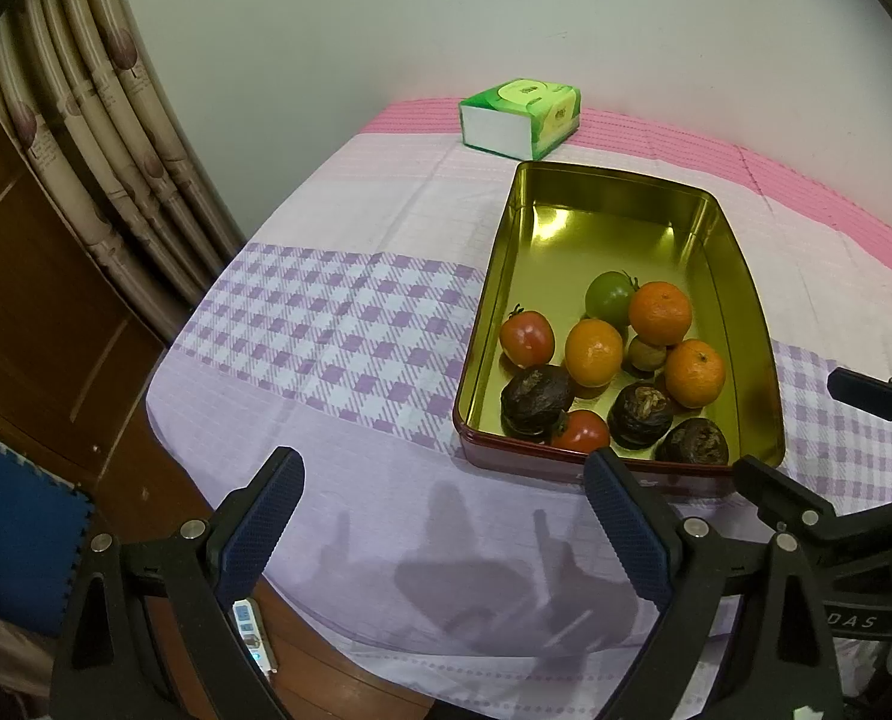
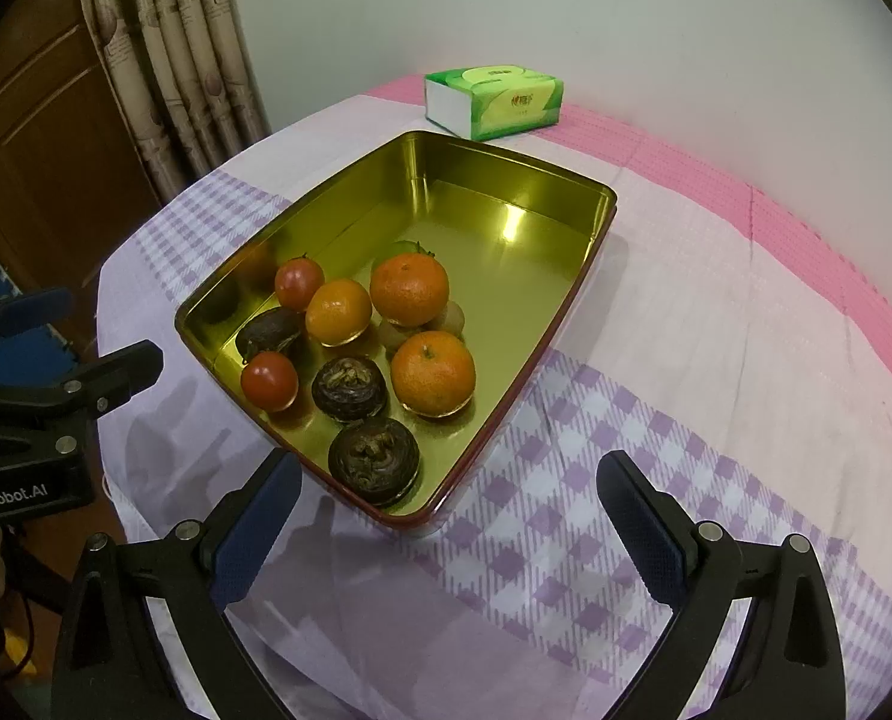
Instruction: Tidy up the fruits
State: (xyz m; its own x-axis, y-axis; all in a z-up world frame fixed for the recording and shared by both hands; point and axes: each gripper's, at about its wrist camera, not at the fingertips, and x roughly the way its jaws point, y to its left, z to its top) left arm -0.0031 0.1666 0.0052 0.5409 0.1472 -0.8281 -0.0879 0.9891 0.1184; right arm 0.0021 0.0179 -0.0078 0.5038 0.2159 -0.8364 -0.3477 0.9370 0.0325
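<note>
Checked lilac-and-white cloth with a pink band along the far edge covers the table (image 1: pixel 350 324), which is set against a plain pale wall.

A rectangular tin (image 2: pixel 248 264), gold inside and dark red outside, is placed on the cloth toward the near edge of the table. All fruit is grouped in the near half of the tin; the far half is bare.

- Three oranges are seen: one (image 2: pixel 409 289) toward the middle, one (image 2: pixel 338 311) beside it, and one (image 2: pixel 433 373) nearer the front.
- Two red tomatoes are present: one (image 2: pixel 299 282) by the left wall and one (image 2: pixel 269 381) toward the near left corner.
- A green tomato (image 1: pixel 609 297) lies behind the oranges and is mostly hidden in the right wrist view.
- Three dark, wrinkled round fruits are present: (image 2: pixel 269 330), (image 2: pixel 350 387) and (image 2: pixel 374 459), the last at the near wall.
- A small tan fruit (image 1: pixel 646 354) is wedged between the oranges.

A green tissue pack (image 2: pixel 494 101) is located at the far edge of the table, just beyond the tin.

The left gripper (image 1: pixel 440 516) is held over the near edge of the table, left of the tin, with jaws spread wide and nothing between them. The right gripper (image 2: pixel 449 516) is held at the near corner of the tin, likewise spread and empty. Curtains (image 1: pixel 116 138) hang at the left.
</note>
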